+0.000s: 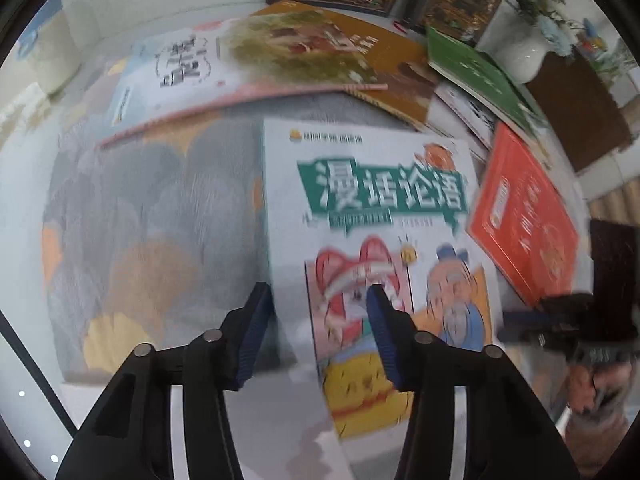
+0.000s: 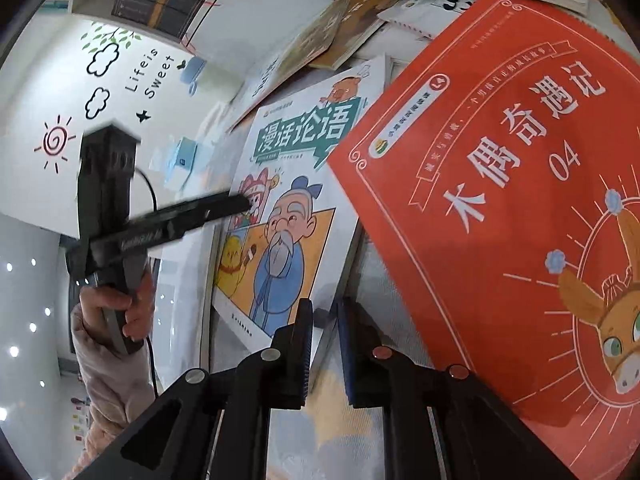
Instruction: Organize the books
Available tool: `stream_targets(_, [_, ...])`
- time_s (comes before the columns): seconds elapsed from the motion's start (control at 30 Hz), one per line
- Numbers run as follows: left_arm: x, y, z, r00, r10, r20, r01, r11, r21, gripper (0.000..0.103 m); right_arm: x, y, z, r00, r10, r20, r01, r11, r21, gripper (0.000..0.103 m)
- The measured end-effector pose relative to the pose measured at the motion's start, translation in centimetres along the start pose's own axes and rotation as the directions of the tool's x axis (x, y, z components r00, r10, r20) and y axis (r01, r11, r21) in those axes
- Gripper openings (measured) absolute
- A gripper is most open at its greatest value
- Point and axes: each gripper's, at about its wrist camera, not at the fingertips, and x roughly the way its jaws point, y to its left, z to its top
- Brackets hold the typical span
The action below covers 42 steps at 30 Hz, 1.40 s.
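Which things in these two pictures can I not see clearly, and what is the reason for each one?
- Cartoon book, left wrist view: small print lost to motion blur; lower part hidden behind left gripper.
- Red book, right wrist view: its far corner is cut by the picture edge.
- Right gripper, right wrist view: whether its pads pinch the cartoon book's edge is unclear.
- Green book, left wrist view: title too small and blurred.

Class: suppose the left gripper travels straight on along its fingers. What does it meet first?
Probably the white cartoon-cover book: the left gripper points down at its left edge, with the patterned cloth beside. Depth is unclear.
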Motion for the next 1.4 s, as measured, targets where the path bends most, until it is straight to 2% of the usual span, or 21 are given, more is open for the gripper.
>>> stream_targets(0.13, [-0.4, 2.2, -0.6, 0.995, -0.093, 0.027, 0.095, 0.994, -0.063, 0.035, 0.5, -0.8, 1.3, 0.998, 0.051, -0.045, -0.048, 0.997, 0.063, 0.011])
stream_targets(0.17, [-0.4, 2.3, -0.7, 0.995, -0.091, 0.030, 0.093, 0.994, -0.059, 0.031, 0.5, -1.0, 1.4, 0.997, 0.053, -0.052, -0.050, 0.996, 0.067, 0.011])
stream_targets(0.37, [-0.7, 2.0, -1.5, 0.996, -0.080, 0.029, 0.081, 0.996, -0.041, 0.030, -0.8, -2.1, 0.7, 0.992, 0.098, -0.082, -0.086, 0.986, 0.143, 0.017])
stream_targets(0.47, [-0.8, 1.5, -1.9, 0.998, -0.068, -0.001, 0.068, 0.998, -0.002, 0.030, -0.8, -1.6, 0.6, 0.995, 0.068, -0.069, -0.058, 0.990, 0.131, 0.019])
stream_targets(0.53, [-0.7, 1.5, -1.8, 0.997, -0.078, -0.006, 0.078, 0.997, -0.002, 0.030, -0.4, -1.0, 1.1, 0.996, 0.054, -0.069, -0.044, 0.989, 0.143, 0.026])
stream_targets(0.57, [-0.8, 1.8, -1.8, 0.996, -0.089, -0.007, 0.089, 0.996, -0.016, 0.030, -0.2, -0.5, 1.5, 0.996, 0.053, -0.076, -0.041, 0.988, 0.147, 0.037])
stream_targets(0.6, [-0.8, 2.0, -1.8, 0.995, -0.101, -0.006, 0.101, 0.994, -0.029, 0.031, -0.1, 0.0, 1.8, 0.994, 0.064, -0.094, -0.050, 0.987, 0.152, 0.056])
stream_targets(0.63, [-0.8, 2.2, -1.9, 0.995, -0.105, -0.003, 0.104, 0.994, -0.028, 0.031, 0.0, 0.7, 2.1, 0.989, 0.083, -0.119, -0.065, 0.987, 0.144, 0.070])
stream_targets(0.67, [-0.9, 2.1, -1.9, 0.994, -0.105, -0.001, 0.105, 0.994, -0.023, 0.031, 0.1, 1.3, 2.2, 0.986, 0.093, -0.136, -0.076, 0.989, 0.126, 0.098])
stream_targets(0.7, [-0.9, 2.1, -2.0, 0.995, -0.105, 0.003, 0.105, 0.994, -0.018, 0.031, -0.1, 2.0, 2.2, 0.988, 0.074, -0.138, -0.062, 0.994, 0.093, 0.103])
stream_targets(0.77, [-0.9, 1.9, -2.0, 0.995, -0.101, 0.005, 0.101, 0.995, -0.013, 0.031, -0.5, 2.9, 2.0, 0.995, -0.049, -0.092, 0.052, 0.998, 0.027, 0.103])
stream_targets(0.8, [-0.9, 1.9, -1.9, 0.995, -0.100, 0.006, 0.100, 0.995, -0.011, 0.031, -0.2, 2.7, 2.0, 0.995, -0.041, -0.089, 0.044, 0.999, 0.031, 0.103])
stream_targets(0.9, [-1.0, 2.3, -2.0, 0.992, -0.123, 0.015, 0.123, 0.992, -0.021, 0.031, -0.2, 2.0, 2.1, 0.998, 0.060, -0.022, -0.058, 0.997, 0.058, 0.102])
stream_targets(0.97, [-1.0, 2.7, -1.9, 0.988, -0.152, 0.026, 0.153, 0.987, -0.049, 0.030, 0.4, 3.1, 2.3, 0.999, 0.035, -0.020, -0.036, 0.999, -0.026, 0.097])
stream_targets(1.03, [-0.8, 3.2, -1.7, 0.984, -0.170, 0.049, 0.174, 0.981, -0.086, 0.027, 1.2, 4.1, 2.7, 1.000, 0.002, -0.008, -0.002, 0.996, -0.088, 0.097])
stream_targets(1.1, [-0.8, 3.2, -1.6, 0.986, -0.154, 0.058, 0.159, 0.983, -0.092, 0.024, 1.5, 4.4, 3.4, 1.000, -0.001, 0.001, 0.001, 0.997, -0.083, 0.101])
stream_targets(1.17, [-0.9, 3.2, -1.6, 0.987, -0.150, 0.065, 0.156, 0.983, -0.098, 0.024, 1.3, 4.0, 4.1, 0.999, 0.033, -0.005, -0.034, 0.997, -0.067, 0.098])
stream_targets(1.23, [-0.9, 3.5, -1.7, 0.983, -0.166, 0.077, 0.175, 0.977, -0.120, 0.024, 1.1, 3.5, 4.0, 0.999, 0.032, 0.010, -0.031, 0.996, -0.081, 0.086])
stream_targets(1.3, [-0.9, 4.2, -1.9, 0.977, -0.191, 0.093, 0.203, 0.969, -0.144, 0.024, 0.5, 2.5, 3.0, 0.999, 0.010, 0.050, -0.004, 0.992, -0.129, 0.061])
stream_targets(1.37, [-0.8, 4.8, -2.0, 0.969, -0.224, 0.104, 0.239, 0.956, -0.169, 0.024, -0.2, 1.4, 2.6, 0.996, 0.023, 0.081, -0.011, 0.989, -0.147, 0.046])
stream_targets(1.4, [-0.8, 4.9, -2.1, 0.968, -0.229, 0.107, 0.244, 0.954, -0.172, 0.024, -0.5, 0.9, 2.4, 0.996, 0.033, 0.088, -0.020, 0.988, -0.151, 0.042])
